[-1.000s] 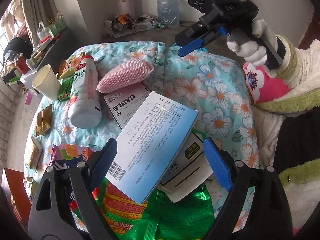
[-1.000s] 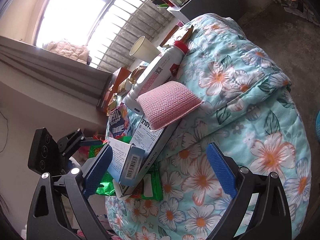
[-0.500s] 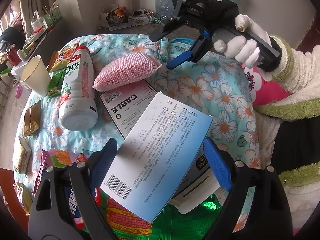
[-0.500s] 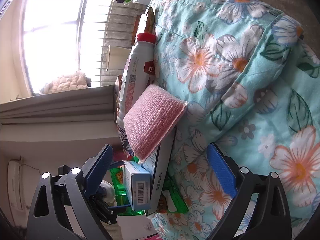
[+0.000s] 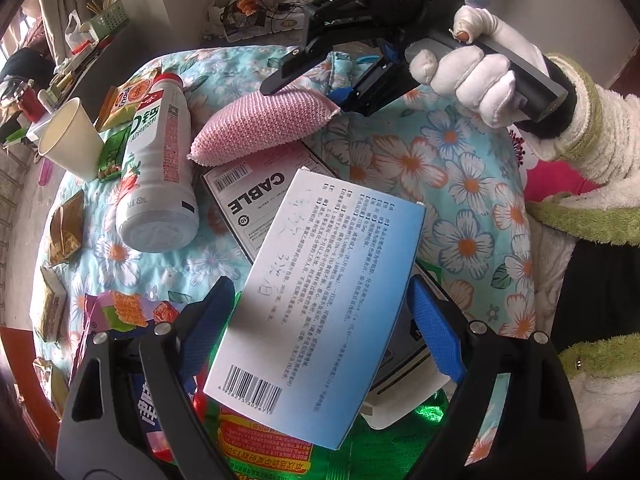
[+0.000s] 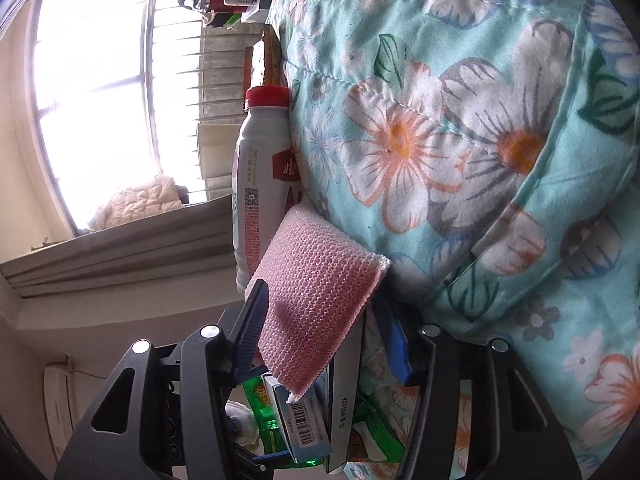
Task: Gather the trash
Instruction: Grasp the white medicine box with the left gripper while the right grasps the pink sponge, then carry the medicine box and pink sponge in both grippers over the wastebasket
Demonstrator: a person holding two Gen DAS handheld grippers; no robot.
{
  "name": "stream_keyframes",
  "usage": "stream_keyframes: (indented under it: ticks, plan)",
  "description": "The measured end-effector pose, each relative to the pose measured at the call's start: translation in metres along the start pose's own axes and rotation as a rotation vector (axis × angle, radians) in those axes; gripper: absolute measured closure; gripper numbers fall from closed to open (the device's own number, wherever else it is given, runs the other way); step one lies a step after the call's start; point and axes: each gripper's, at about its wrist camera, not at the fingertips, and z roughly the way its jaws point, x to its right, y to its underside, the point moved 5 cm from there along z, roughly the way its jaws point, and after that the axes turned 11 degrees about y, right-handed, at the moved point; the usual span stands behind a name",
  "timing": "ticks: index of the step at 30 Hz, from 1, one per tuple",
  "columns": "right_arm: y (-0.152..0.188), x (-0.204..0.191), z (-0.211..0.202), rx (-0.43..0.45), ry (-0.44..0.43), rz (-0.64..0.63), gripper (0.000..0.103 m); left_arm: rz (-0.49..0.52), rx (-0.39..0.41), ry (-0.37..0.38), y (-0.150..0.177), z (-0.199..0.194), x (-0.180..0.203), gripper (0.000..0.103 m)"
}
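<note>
Centrally, the right gripper [image 6: 320, 328], whose jaws have just been closing, clasps the near end of the pink sponge [image 6: 320, 300]. That sponge lies on the black CABLE box [image 5: 256, 196], beside the white bottle [image 5: 160, 168] on the floral quilt [image 5: 440, 168]. The left gripper [image 5: 320, 332] stands released, its blue pads flanking the blue-white carton [image 5: 324, 300] without pressing it. Below lies a green wrapper [image 5: 280, 452]; at left, a paper cup [image 5: 68, 140].
</note>
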Motion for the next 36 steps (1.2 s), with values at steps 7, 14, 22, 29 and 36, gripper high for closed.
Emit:
stream_keyframes:
  ticks: [7, 14, 22, 29, 36]
  plan:
    - [0.005, 0.015, -0.011, 0.026, -0.041, 0.030, 0.066, -0.011, 0.000, -0.023, 0.000, 0.002, 0.004, 0.024]
    - [0.011, 0.033, -0.038, 0.051, -0.088, 0.044, 0.067, -0.004, 0.002, -0.063, -0.003, -0.001, 0.016, 0.025]
    - [0.028, 0.051, -0.082, 0.093, -0.154, 0.058, 0.069, -0.030, 0.091, -0.115, -0.011, -0.023, 0.031, 0.025]
    - [0.049, 0.079, -0.120, 0.138, -0.198, 0.083, 0.070, -0.124, 0.228, -0.134, -0.019, -0.045, 0.050, 0.025]
    - [0.078, 0.115, -0.153, 0.188, -0.255, 0.119, 0.070, -0.247, 0.346, -0.102, -0.026, -0.055, 0.077, 0.025]
